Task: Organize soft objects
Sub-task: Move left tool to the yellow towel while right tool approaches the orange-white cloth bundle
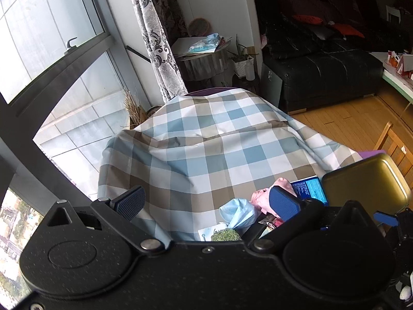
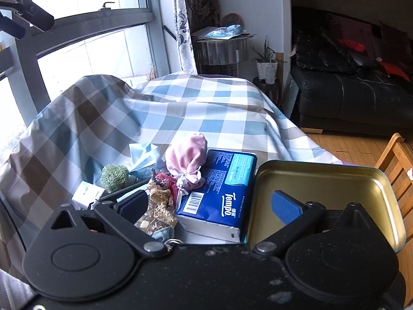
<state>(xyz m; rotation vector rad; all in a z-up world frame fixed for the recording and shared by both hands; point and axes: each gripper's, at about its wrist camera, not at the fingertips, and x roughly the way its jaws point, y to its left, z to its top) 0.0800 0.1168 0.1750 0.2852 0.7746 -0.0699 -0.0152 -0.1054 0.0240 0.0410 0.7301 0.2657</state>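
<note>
1. Checked cloth covers the table; the soft items are clustered at the near edge: pink pouch, blue face mask, green scrubber, patterned fabric bundle. A tissue pack lies just right of the pouch, touching it.
2. Gold tin is seen open and empty at near right, against the tissue pack.
3. Right gripper: jaws spread wide, nothing held, poised over the tissue pack and tin rim.
4. Left gripper: jaws wide apart, empty, held above the cluster at the near left.
5. Risk: the items are packed tight, so a neighbour is likely to be snagged or dragged when one is pinched; the pouch cords could be caught.
6. Risk: the loose cloth may be bunched or pulled by a low finger, and items shifted off the near edge.
7. Risk: the light tin may be tipped or slid if its rim is struck.
8. Room: the far half of the cloth is left bare; the right edge drops to the floor near a wooden chair; the window is close on the left.
</note>
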